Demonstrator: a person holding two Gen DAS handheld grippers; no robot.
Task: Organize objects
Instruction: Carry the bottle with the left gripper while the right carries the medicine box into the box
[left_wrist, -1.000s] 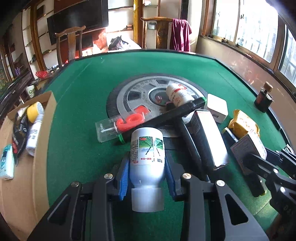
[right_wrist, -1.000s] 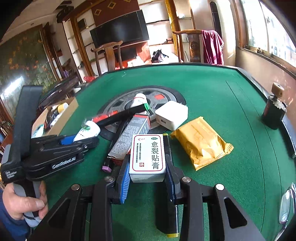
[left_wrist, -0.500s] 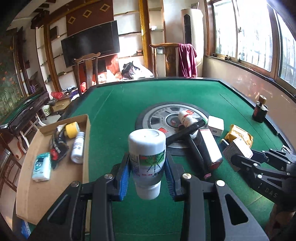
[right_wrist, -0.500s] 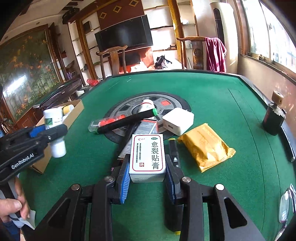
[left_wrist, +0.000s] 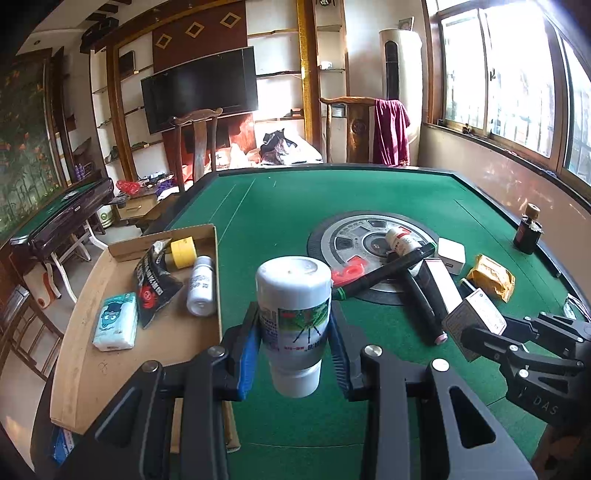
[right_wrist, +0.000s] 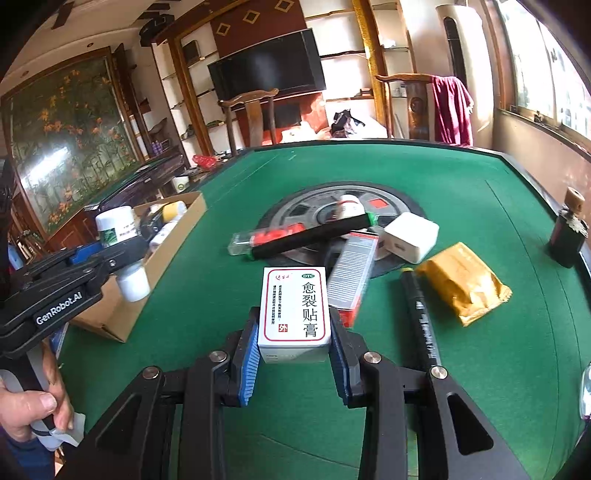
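Note:
My left gripper (left_wrist: 293, 354) is shut on a white plastic bottle (left_wrist: 293, 317) with a green label, held upright above the green table, just right of the cardboard box (left_wrist: 85, 350). The same bottle shows in the right wrist view (right_wrist: 120, 236) beside the box (right_wrist: 110, 317). My right gripper (right_wrist: 293, 354) is shut on a white medicine box (right_wrist: 294, 310) with red-bordered Chinese print, held above the felt. That box shows in the left wrist view (left_wrist: 474, 319). The cardboard box holds a tissue pack (left_wrist: 114, 321), a black pouch (left_wrist: 155, 284), a small white bottle (left_wrist: 201, 291) and yellow tape (left_wrist: 183, 253).
On the table lie a round grey disc (left_wrist: 351, 240), a small red-capped bottle (left_wrist: 400, 240), a black pen (left_wrist: 384, 271), a red item in a clear case (right_wrist: 273, 234), a white adapter (right_wrist: 410, 236), a long carton (right_wrist: 352, 273), a yellow packet (right_wrist: 461, 282), a black marker (right_wrist: 421, 317) and a dark bottle (right_wrist: 569, 232).
My left gripper has lifted the white bottle off the table and carried it left toward the cardboard box. My right gripper has raised the medicine box a little.

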